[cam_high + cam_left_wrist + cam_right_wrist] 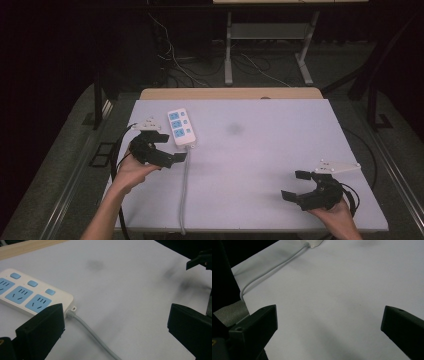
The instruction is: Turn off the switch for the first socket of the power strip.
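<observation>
The table [280,150] is a pale sheet with a wooden strip along its far edge, and dark floor falls away on both sides. Most of its surface lies bare, from the middle across to the right edge and down to the near edge.

The power strip [181,128] lies flat at the far left of the table, three blue sockets up, each with a blue switch beside it. Its grey cord [184,190] leaves the near end and runs straight toward the near edge, where it drops off the table.

The left tool [170,148] is held at the left side, just beside the near end of the strip, jaws wide apart with nothing between them. In the left gripper view one jaw sits close in front of the strip's cord end; I cannot tell whether it touches.

The right tool [295,184] is held near the right near corner, well apart from the strip, jaws spread wide and gripping nothing. Bare table lies ahead of it.

The cord crosses the left part of the table between the two tools. Cables and desk legs [228,50] stand on the floor beyond the far edge.
</observation>
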Available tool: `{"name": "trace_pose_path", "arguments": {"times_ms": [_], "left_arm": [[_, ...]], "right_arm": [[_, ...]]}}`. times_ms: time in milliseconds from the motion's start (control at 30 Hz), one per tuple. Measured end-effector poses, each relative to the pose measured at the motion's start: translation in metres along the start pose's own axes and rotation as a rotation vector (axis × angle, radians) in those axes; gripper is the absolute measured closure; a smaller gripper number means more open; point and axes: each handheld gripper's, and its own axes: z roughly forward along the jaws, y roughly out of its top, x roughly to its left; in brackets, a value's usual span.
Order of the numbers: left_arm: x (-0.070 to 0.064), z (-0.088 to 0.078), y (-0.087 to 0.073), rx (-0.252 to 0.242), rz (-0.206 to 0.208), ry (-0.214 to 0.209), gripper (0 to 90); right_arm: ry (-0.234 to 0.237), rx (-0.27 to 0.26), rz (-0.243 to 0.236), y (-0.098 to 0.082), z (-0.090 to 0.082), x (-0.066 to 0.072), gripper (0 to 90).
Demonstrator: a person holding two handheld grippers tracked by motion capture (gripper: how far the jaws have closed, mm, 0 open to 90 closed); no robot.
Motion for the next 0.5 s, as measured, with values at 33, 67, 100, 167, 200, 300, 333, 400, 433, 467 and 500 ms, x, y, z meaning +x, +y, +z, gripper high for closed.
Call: {"name": "trace_pose_path", "arguments": {"times_ms": [33, 67, 100, 167, 200, 300, 333, 400, 433, 467, 500], "left_arm": [[0.001, 0.001, 0.001, 0.001, 0.001, 0.001, 0.0], [0.002, 0.001, 0.002, 0.003, -0.002, 0.002, 0.0], [0.003, 0.002, 0.003, 0.006, 0.002, 0.005, 0.0], [0.005, 0.003, 0.005, 0.011, 0.001, 0.008, 0.0], [0.006, 0.004, 0.006, 0.017, 0.003, 0.010, 0.0], [0.009, 0.005, 0.009, 0.024, 0.004, 0.014, 0.0], [0.011, 0.005, 0.010, 0.031, 0.011, 0.016, 0.0], [0.012, 0.006, 0.013, 0.032, 0.012, 0.021, 0.0], [0.013, 0.006, 0.015, 0.033, 0.013, 0.022, 0.0], [0.013, 0.006, 0.016, 0.034, 0.015, 0.023, 0.0], [0.014, 0.006, 0.018, 0.039, 0.019, 0.023, 0.0]], "right_arm": [[0.000, 0.000, -0.001, 0.000, 0.000, 0.000, 0.4], [0.000, 0.000, -0.001, 0.000, 0.000, 0.000, 0.5], [0.000, 0.000, -0.001, 0.000, 0.000, 0.000, 0.4], [-0.001, 0.000, 0.001, 0.000, 0.000, 0.000, 0.5], [0.000, 0.000, 0.001, 0.000, 0.000, -0.001, 0.4], [-0.001, 0.000, 0.003, 0.000, -0.001, -0.001, 0.4], [-0.001, 0.001, 0.004, 0.000, -0.001, -0.001, 0.4], [-0.001, 0.002, 0.003, 0.000, 0.000, -0.001, 0.4], [-0.002, 0.002, 0.004, 0.000, 0.000, -0.001, 0.5], [-0.002, 0.002, 0.003, -0.001, 0.000, -0.001, 0.4], [-0.002, 0.003, 0.002, -0.001, 0.000, -0.001, 0.4]]}}
